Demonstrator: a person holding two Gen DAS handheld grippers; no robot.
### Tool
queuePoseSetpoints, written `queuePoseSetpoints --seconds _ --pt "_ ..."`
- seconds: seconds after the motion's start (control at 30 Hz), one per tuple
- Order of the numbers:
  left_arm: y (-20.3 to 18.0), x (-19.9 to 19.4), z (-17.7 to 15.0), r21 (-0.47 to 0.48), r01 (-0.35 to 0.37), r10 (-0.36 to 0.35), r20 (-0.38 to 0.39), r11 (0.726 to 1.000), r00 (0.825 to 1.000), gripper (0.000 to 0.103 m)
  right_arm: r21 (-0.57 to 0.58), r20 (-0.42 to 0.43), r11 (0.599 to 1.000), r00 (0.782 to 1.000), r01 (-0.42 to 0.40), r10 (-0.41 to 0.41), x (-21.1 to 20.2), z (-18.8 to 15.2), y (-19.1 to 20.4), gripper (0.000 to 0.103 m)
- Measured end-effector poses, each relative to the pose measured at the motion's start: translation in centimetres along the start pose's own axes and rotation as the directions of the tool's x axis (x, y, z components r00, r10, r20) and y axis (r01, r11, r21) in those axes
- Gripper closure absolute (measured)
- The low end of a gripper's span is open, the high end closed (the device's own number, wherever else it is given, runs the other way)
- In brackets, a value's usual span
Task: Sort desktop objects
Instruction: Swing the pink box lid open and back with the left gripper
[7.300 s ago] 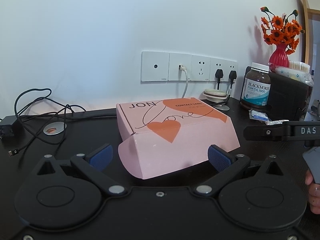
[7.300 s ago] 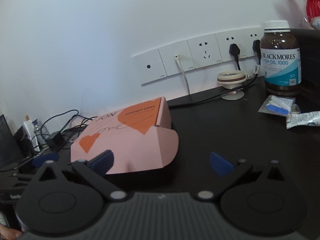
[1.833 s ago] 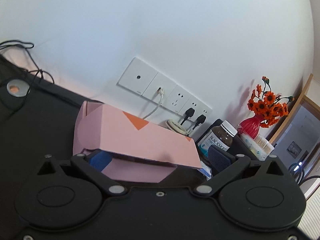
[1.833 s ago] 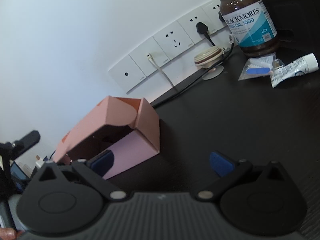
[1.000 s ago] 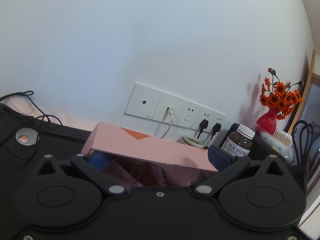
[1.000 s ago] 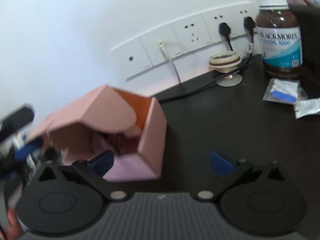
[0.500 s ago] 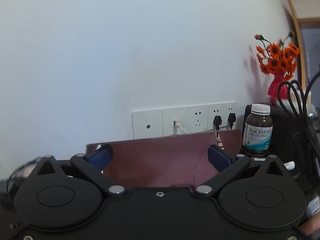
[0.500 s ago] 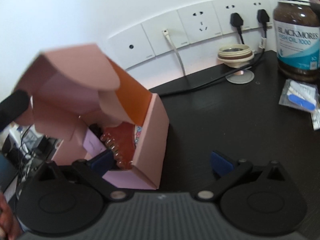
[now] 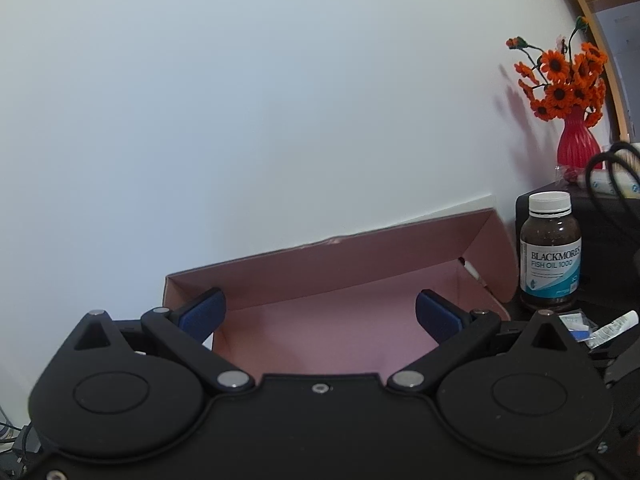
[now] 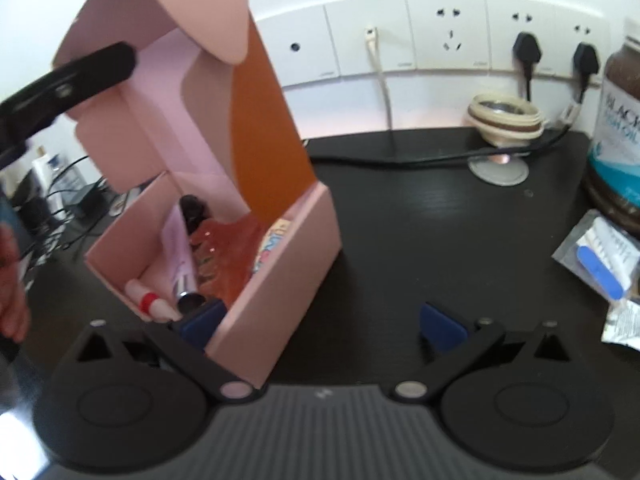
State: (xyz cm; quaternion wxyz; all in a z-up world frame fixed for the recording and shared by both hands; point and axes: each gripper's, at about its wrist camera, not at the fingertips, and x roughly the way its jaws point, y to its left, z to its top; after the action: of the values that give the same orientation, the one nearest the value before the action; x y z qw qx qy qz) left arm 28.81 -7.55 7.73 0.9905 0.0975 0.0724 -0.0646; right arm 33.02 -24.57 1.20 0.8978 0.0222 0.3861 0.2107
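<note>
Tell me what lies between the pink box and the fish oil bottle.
Right wrist view: bare black desk, crossed near the wall by a black cable, between pink box and fish oil bottle.

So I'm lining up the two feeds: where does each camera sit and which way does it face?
Left wrist: on the left gripper, facing the wall over the raised lid; its own fingers show.
Right wrist: on the right gripper, looking down into the open pink box on the desk; a hand shows.
Shared: box and fish oil bottle.
</note>
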Motion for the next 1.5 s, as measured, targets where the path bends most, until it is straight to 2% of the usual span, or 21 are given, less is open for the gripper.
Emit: queuePoseSetpoints --seconds 0.13,0.23,0.37,0.6,0.9,1.17,1.33,1.5 --pt "-0.3 1.5 -0.2 -0.005 -0.031 0.031 -0.033 1.0 0.999 0.0 -0.09 0.012 0.996 1.0 -0.009 0.01 -0.6 -0.3 0.3 0.001" --pt "-0.6 2.4 -0.2 -0.009 -0.036 0.035 -0.049 0.999 0.998 0.0 -0.117 -0.023 0.992 0.999 -0.05 0.048 -0.5 -0.1 -0.1 0.001" --pt "-1.7 3.3 -0.2 0.03 -0.053 0.054 -0.05 0.998 0.997 0.0 -0.175 -0.04 0.982 0.997 -0.074 0.068 -0.7 -0.1 0.0 0.001" --pt "-3.4 5.7 0.0 0.068 -0.075 0.08 -0.071 0.995 0.994 0.0 -0.288 -0.034 0.953 0.995 -0.095 0.089 -1.6 -0.6 0.6 0.001" --pt "-5.8 9.0 -0.6 0.163 -0.085 0.11 -0.147 0.983 0.983 0.0 -0.42 -0.055 0.896 0.99 -0.143 0.132 -2.6 -1.2 1.0 0.001" --pt "-5.3 10.5 -2.9 0.217 -0.086 0.143 -0.266 0.972 0.953 0.0 -0.478 -0.087 0.862 0.985 -0.17 0.146 -3.2 -1.3 0.7 0.001" --pt "-4.0 10.5 -3.6 0.198 -0.11 0.172 -0.331 0.974 0.928 0.0 -0.512 -0.09 0.846 0.989 -0.15 0.121 -3.6 -0.9 0.9 0.001" --pt "-1.7 10.7 -4.2 0.154 -0.154 0.207 -0.426 0.976 0.881 0.0 -0.534 -0.077 0.838 0.993 -0.114 0.086 -3.7 -1.3 1.7 0.001"
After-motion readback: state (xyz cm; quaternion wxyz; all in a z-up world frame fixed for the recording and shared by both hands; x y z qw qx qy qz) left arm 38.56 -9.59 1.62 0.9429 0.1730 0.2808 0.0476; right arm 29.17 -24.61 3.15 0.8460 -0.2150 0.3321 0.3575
